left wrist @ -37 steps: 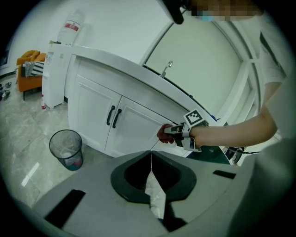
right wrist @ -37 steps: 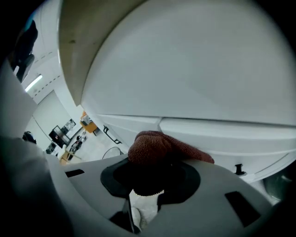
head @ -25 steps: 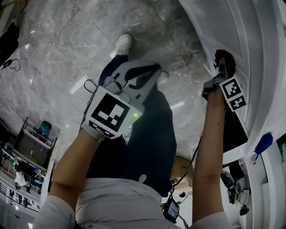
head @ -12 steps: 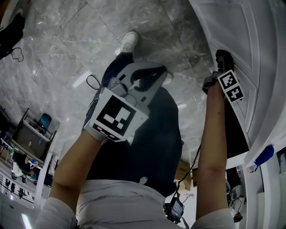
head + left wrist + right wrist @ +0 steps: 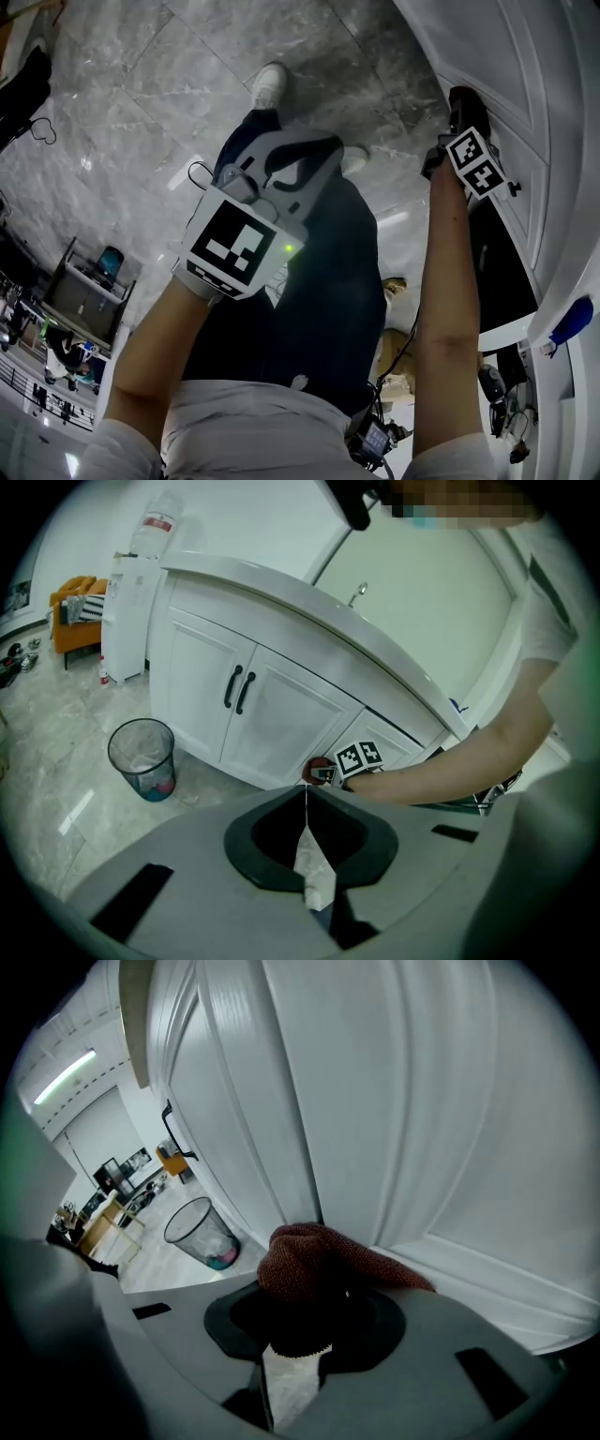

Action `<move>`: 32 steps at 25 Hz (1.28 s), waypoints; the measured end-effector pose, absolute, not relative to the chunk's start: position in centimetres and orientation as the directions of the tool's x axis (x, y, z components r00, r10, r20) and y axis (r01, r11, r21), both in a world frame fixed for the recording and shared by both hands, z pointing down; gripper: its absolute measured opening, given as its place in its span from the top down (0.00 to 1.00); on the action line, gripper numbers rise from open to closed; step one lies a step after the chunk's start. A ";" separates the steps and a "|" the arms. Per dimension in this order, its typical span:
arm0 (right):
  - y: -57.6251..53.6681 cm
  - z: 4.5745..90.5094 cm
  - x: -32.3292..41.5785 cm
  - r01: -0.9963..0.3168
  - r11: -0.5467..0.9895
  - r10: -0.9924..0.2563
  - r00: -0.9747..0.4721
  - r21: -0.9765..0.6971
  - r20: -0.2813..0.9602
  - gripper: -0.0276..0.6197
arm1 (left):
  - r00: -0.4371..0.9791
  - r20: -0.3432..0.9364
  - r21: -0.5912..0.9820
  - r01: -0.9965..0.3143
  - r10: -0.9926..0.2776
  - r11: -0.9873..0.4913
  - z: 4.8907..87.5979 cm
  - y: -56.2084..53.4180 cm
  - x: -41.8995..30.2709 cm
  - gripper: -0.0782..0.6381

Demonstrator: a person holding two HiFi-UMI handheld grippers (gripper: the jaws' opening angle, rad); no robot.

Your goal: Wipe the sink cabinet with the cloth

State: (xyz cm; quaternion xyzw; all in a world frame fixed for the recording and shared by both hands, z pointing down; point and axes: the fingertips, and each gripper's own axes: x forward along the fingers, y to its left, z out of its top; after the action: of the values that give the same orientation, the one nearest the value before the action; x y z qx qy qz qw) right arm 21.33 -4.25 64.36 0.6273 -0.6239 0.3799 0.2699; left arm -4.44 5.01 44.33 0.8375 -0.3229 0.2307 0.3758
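- Head view: The person stands on the grey floor (image 5: 122, 84) beside the white sink cabinet (image 5: 572, 141). The right gripper (image 5: 457, 122) reaches out to a cabinet door (image 5: 497, 61). The dark red cloth (image 5: 463, 99) at its tip touches that door. The left gripper (image 5: 319, 150) hangs in front of the person's legs (image 5: 319, 272), well apart from the cabinet.
- Left gripper view: The jaws are pressed together and there is nothing between them. Past them you can see the cabinet front. It has two doors with black handles (image 5: 237, 688), and a bin (image 5: 142, 758) stands on the floor near it. The cloth sits low on a door further to the right.
- Right gripper view: The jaws are clamped on the cloth, which is bunched up in a lump. The lump rests against the white door.
- How far along: I think the wiping is going on now, on this one door. The cabinet looks white all over, so I cannot tell which parts are already wiped. The two doors with handles and the surface on top are probably left to do.
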 end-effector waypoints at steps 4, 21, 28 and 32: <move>-3.6 64.8 21.7 -0.992 -0.029 -0.575 -0.086 -0.125 0.814 0.79 | 0.696 0.627 0.476 -0.698 -0.350 -0.535 44.3 4.9 -3.6 0.87; 2.3 64.5 29.0 -0.989 -0.137 -0.537 0.026 -0.057 0.843 0.79 | 0.733 0.621 0.468 -0.632 -0.278 -0.618 44.5 5.9 -0.7 0.87; 7.0 64.0 34.6 -0.954 -0.297 -0.514 0.126 -0.038 0.849 0.79 | 0.753 0.618 0.470 -0.584 -0.225 -0.662 44.2 7.1 1.9 0.87; 9.6 63.2 37.7 -0.932 -0.360 -0.510 0.166 -0.034 0.844 0.79 | 0.764 0.615 0.467 -0.552 -0.194 -0.691 44.0 8.0 4.0 0.87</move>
State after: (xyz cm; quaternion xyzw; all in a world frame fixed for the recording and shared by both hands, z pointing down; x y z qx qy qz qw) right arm 37.75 9.60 63.22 0.7179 -0.5022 0.4059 0.2602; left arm 4.02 7.98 43.99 0.8789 -0.2121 0.2703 0.3309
